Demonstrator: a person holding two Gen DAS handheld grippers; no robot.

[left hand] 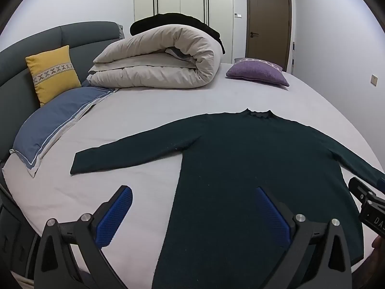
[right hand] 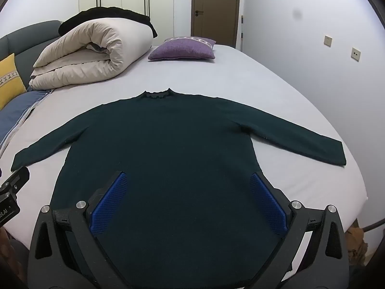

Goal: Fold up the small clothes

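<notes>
A dark green long-sleeved sweater (left hand: 240,159) lies flat on the bed, collar away from me, both sleeves spread out; it also shows in the right wrist view (right hand: 168,149). My left gripper (left hand: 192,192) is open and empty, hovering over the sweater's left hem edge, its left finger over bare sheet. My right gripper (right hand: 187,180) is open and empty above the lower body of the sweater. The right gripper's body shows at the right edge of the left wrist view (left hand: 368,202); the left gripper's body shows at the left edge of the right wrist view (right hand: 12,192).
The bed (left hand: 144,110) has a pale sheet. A rolled beige duvet (left hand: 156,60) with dark cloth on top, a yellow cushion (left hand: 53,72), a blue pillow (left hand: 55,125) and a purple cushion (left hand: 257,72) lie at the far side. Wall stands right (right hand: 312,72).
</notes>
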